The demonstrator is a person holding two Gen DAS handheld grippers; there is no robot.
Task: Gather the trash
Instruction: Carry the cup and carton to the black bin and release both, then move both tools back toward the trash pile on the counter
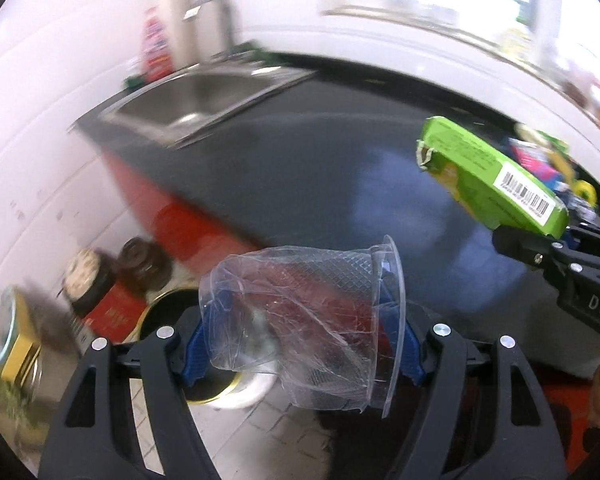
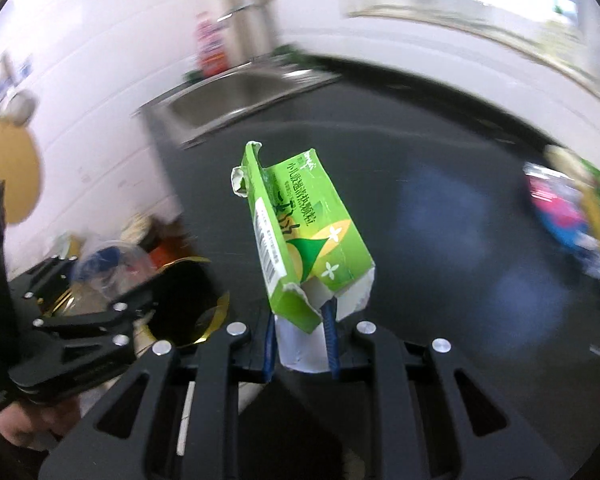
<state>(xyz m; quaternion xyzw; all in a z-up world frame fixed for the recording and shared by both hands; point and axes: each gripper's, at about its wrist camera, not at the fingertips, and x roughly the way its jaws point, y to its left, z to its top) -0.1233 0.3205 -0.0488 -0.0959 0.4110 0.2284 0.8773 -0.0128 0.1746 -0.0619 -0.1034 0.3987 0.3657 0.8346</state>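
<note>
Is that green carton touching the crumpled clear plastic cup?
Apart. The left wrist view shows dark countertop between the green carton and the clear cup.

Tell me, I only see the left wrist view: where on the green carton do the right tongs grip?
Observer: The right tongs pinch the green carton at its torn-open white end.
Operator: Is the bin's mouth open?
Observer: Yes, the gold-rimmed bin shows an open, black-lined mouth, beside the left tongs holding the plastic cup.
</note>
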